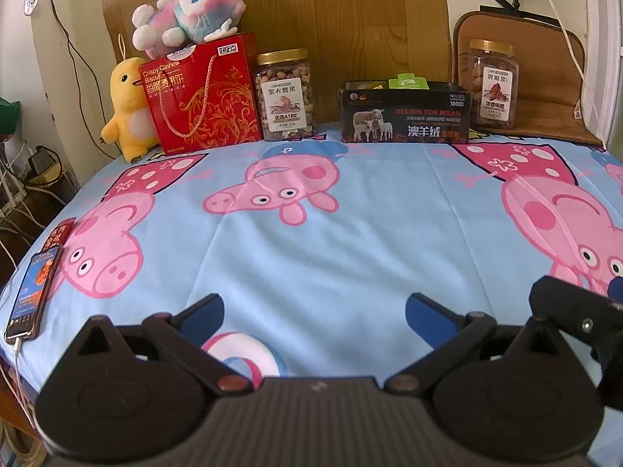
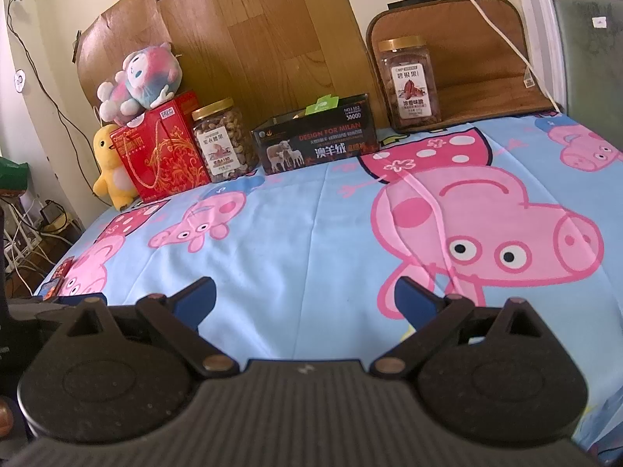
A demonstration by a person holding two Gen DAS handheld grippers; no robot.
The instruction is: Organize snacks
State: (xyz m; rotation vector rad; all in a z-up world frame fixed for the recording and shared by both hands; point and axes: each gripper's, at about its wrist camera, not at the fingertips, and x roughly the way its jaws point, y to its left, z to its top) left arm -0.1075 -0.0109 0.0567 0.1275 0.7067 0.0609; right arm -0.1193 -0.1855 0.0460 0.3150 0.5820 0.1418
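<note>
1. Here, a blue cartoon-pig sheet point(image 1: 350, 233) covers the bed; a wood board point(image 1: 350, 19) leans on the wall behind.
2. Along the back stand a red box point(image 1: 202, 93) reading "Crispy Cashew Biscuit", a cashew jar point(image 1: 286, 95), a black tin point(image 1: 403, 116) marked "DESIGN FOR MILAN", and a pecan jar point(image 1: 493, 83) on a brown mat point(image 1: 545, 78).
3. 2 plush toys point(image 1: 187, 11) sit left; a phone point(image 1: 33, 292) lies at the edge.
4. Left tongs point(image 1: 315, 315) and right tongs point(image 2: 305, 301) gape wide, holding nothing.

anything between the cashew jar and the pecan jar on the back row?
Just the open black box, standing between the cashew jar and the pecan jar; both wrist views show it.
</note>
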